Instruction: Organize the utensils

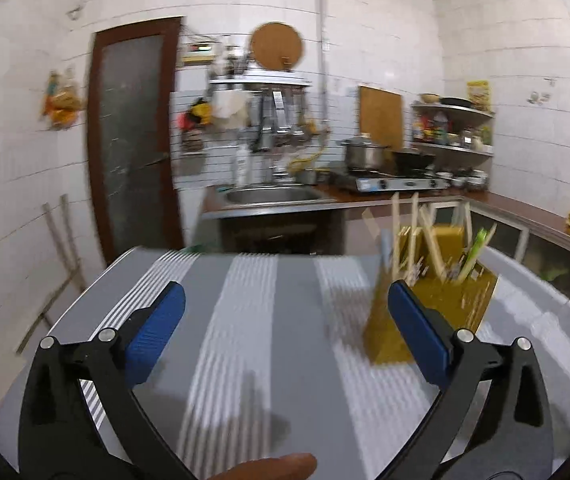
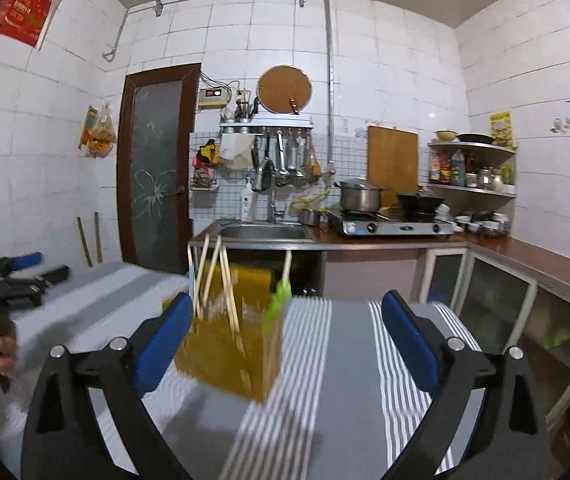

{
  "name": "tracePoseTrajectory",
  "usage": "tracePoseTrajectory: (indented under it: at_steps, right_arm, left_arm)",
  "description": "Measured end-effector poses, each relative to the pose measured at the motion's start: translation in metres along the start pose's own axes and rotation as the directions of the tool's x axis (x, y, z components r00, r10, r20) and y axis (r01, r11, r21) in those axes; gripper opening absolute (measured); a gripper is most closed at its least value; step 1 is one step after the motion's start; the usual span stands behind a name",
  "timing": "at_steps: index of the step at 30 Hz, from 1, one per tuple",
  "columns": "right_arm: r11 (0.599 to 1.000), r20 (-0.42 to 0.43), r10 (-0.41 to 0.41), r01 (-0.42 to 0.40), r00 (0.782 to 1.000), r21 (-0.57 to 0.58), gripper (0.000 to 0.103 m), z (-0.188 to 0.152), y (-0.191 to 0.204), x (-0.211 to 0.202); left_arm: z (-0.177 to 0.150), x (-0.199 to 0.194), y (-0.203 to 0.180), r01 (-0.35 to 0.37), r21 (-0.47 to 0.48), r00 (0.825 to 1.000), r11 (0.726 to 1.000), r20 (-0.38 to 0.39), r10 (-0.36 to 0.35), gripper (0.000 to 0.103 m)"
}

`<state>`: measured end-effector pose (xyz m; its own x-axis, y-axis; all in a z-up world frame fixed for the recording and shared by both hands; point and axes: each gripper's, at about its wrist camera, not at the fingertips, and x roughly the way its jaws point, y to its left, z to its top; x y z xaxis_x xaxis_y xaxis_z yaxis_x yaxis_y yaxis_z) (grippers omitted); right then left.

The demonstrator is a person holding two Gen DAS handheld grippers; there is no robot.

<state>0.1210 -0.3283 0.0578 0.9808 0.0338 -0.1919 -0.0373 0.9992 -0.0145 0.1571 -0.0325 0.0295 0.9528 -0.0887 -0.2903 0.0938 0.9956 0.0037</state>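
Observation:
A yellow wooden utensil holder (image 1: 433, 300) stands on the grey-and-white striped tablecloth (image 1: 253, 320). It holds several wooden chopsticks (image 1: 413, 236) and a green utensil (image 1: 475, 250). My left gripper (image 1: 285, 320) is open and empty, with the holder just beyond its right finger. In the right wrist view the holder (image 2: 231, 348) stands just right of the left fingertip of my right gripper (image 2: 287, 332), which is open and empty. The chopsticks (image 2: 215, 276) and the green utensil (image 2: 279, 300) stick up from it. The left gripper (image 2: 21, 270) shows at the far left.
A kitchen counter with a sink (image 2: 265, 232), a gas stove (image 2: 393, 224) with a pot and a wok, and corner shelves (image 2: 473, 168) lies behind the table. A brown door (image 2: 157, 168) is on the back left. Cabinets (image 2: 525, 312) run along the right.

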Motion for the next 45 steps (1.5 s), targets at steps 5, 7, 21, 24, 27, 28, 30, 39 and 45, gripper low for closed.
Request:
tracePoseTrajectory:
  at_steps: [5, 7, 21, 24, 27, 28, 30, 39, 45]
  right_arm:
    - [0.998, -0.022, -0.043, 0.044, 0.999, 0.044, 0.093, -0.057, 0.002, -0.042]
    - [0.998, 0.002, -0.056, 0.056, 0.998, 0.038, 0.094, -0.066, 0.005, -0.053]
    - [0.992, 0.003, -0.13, 0.13, 0.992, 0.009, 0.094, -0.098, 0.007, -0.059]
    - [0.992, -0.005, -0.124, 0.124, 0.992, 0.031, 0.095, -0.1, 0.003, -0.057]
    - [0.99, -0.003, -0.138, 0.138, 0.99, 0.041, 0.095, -0.102, 0.0, -0.057]
    - [0.989, -0.006, -0.142, 0.142, 0.99, 0.038, 0.095, -0.103, 0.001, -0.055]
    - [0.989, -0.01, -0.148, 0.148, 0.989, 0.028, 0.095, -0.104, 0.002, -0.054]
    - [0.987, -0.01, -0.155, 0.155, 0.988, 0.048, 0.095, -0.104, -0.001, -0.054]
    - [0.985, -0.015, -0.17, 0.171, 0.985, 0.038, 0.095, -0.103, 0.002, -0.051]
  left_arm:
    - [-0.056, -0.051, 0.004, -0.016, 0.008, 1.0, 1.0, -0.01, 0.016, 0.098]
    - [-0.069, -0.066, 0.002, -0.019, 0.015, 1.0, 1.0, 0.019, 0.019, 0.098]
    - [-0.09, -0.069, -0.021, -0.023, 0.014, 0.994, 1.0, 0.108, 0.021, 0.098]
    - [-0.089, -0.07, -0.028, -0.043, 0.035, 0.989, 0.998, 0.141, 0.038, 0.098]
    - [-0.092, -0.073, -0.037, -0.076, 0.063, 0.983, 0.995, 0.171, 0.064, 0.098]
    - [-0.092, -0.074, -0.038, -0.081, 0.071, 0.982, 0.994, 0.175, 0.067, 0.098]
    - [-0.093, -0.076, -0.04, -0.078, 0.078, 0.98, 0.994, 0.187, 0.062, 0.098]
    - [-0.095, -0.077, -0.032, -0.057, 0.046, 0.981, 0.997, 0.19, 0.047, 0.098]
    - [-0.093, -0.074, -0.024, -0.039, 0.015, 0.984, 0.999, 0.173, 0.036, 0.098]
